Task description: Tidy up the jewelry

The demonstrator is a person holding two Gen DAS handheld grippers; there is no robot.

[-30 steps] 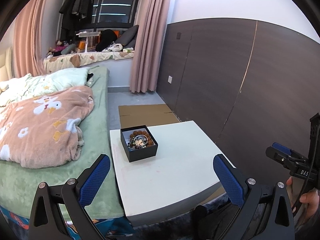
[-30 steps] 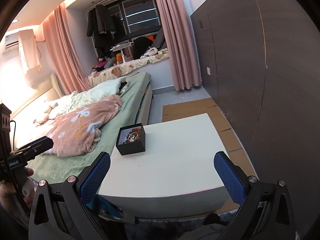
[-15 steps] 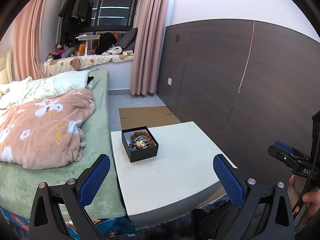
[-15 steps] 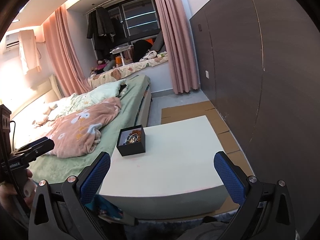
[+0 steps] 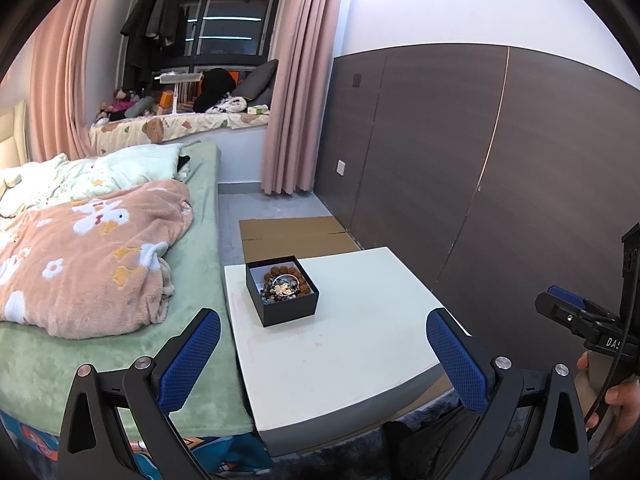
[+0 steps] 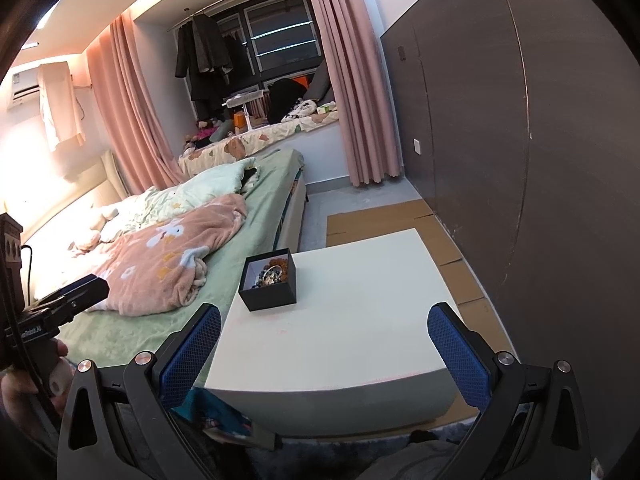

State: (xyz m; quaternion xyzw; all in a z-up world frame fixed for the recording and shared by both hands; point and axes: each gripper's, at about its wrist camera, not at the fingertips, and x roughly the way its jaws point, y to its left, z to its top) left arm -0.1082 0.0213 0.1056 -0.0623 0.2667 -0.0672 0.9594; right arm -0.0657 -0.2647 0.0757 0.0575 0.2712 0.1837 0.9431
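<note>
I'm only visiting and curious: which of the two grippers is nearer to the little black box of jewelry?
Probably left, by a small margin. The left gripper hangs open short of the black box, above the table's near edge. The right gripper, also open, sits slightly farther back and to the right.

Both cameras creeping back and tilting up a bit

In the left wrist view the box sits slightly further right than a second ago, and the other gripper at the right edge has dropped lower. More of the upper wall shows too. In the right wrist view the box has slid a touch right and looks smaller, more ceiling shows up top, and the left gripper at the left edge has edged further in.
</note>
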